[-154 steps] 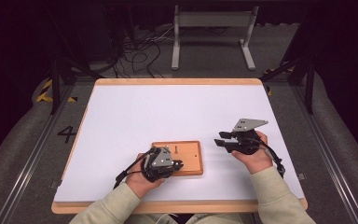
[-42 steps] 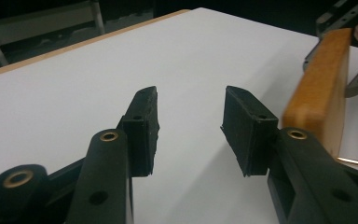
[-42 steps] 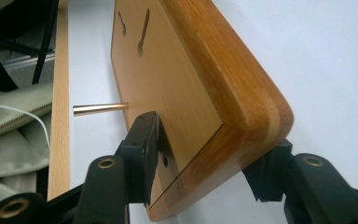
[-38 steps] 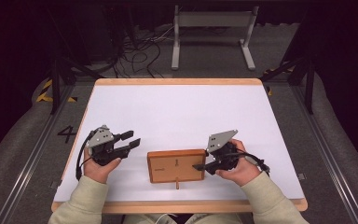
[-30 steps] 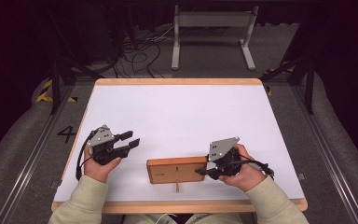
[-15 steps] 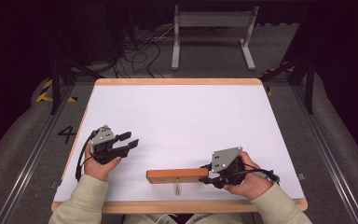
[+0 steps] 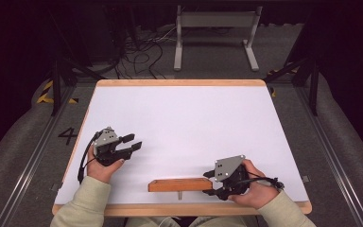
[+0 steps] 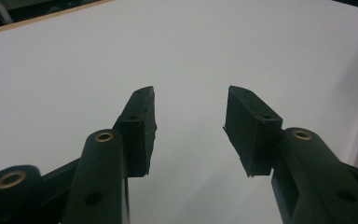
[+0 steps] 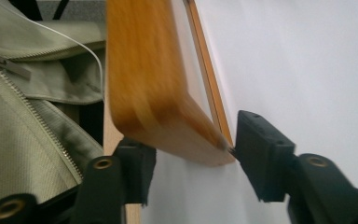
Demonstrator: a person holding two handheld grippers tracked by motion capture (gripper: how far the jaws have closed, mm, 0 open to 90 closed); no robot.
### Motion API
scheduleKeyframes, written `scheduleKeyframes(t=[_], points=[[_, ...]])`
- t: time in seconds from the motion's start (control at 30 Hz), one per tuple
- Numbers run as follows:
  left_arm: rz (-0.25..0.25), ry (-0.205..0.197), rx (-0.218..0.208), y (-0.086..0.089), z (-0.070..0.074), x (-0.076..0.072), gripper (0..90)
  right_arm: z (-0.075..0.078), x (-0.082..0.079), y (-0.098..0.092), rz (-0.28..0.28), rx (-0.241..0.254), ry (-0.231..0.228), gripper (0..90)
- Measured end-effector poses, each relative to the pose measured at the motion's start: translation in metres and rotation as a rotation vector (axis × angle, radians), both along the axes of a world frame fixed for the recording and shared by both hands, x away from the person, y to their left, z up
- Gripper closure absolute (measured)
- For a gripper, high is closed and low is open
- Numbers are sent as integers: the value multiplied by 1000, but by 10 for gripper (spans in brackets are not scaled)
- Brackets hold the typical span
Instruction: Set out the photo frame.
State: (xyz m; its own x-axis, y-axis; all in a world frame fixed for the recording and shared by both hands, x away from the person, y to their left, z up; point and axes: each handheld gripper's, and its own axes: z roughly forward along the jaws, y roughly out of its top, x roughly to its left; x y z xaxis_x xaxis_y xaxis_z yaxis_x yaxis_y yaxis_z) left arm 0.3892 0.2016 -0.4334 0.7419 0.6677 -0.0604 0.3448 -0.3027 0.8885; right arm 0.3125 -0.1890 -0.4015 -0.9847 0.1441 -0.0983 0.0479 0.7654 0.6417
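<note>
Since the earlier frames, the flat orange-brown wooden board (image 7: pixel 180 184) has gone from lying flat to standing on its long edge at the near edge of the table (image 7: pixel 184 113). The right gripper (image 7: pixel 216 182), which tipped it up, sits at its right end; its jaws have just been opening, and the board's corner (image 9: pixel 168 107) stands between the pads, touching the right one, with a gap at the left, so I judge the grip released. A small peg pokes out of the board's near face, probably why it is stood up. The left gripper (image 7: pixel 133 144) hovers well apart, jaws spread and empty (image 8: pixel 189 128), seemingly ready to help.
</note>
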Motion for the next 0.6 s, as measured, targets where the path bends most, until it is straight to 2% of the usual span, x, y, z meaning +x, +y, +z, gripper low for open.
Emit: scheduleKeyframes(t=[0.07, 0.13, 0.2, 0.3, 0.4, 0.5, 0.53, 0.6], points=[[-3, 0, 3, -1, 0, 1, 533, -4, 1, -3, -37, -15, 17, 439], [-3, 4, 2, -1, -1, 1, 533, -7, 3, -6, -51, -26, 30, 440], [-3, 5, -3, -1, -1, 1, 532, -11, 5, -8, -73, -47, 46, 474], [-1, 7, -4, 0, 0, 1, 532, -15, 7, -11, -107, -80, 99, 589], [0, 7, -3, 0, -1, 1, 532, -18, 7, -13, -116, -103, 134, 716], [1, 8, -1, 0, -1, 1, 533, -21, 6, -12, -93, -117, 171, 862], [0, 16, -5, -1, -1, 1, 533, -22, 5, -11, -79, -121, 182, 890], [1, 7, -1, 0, -1, 1, 533, -24, 5, -9, -68, -119, 195, 900]])
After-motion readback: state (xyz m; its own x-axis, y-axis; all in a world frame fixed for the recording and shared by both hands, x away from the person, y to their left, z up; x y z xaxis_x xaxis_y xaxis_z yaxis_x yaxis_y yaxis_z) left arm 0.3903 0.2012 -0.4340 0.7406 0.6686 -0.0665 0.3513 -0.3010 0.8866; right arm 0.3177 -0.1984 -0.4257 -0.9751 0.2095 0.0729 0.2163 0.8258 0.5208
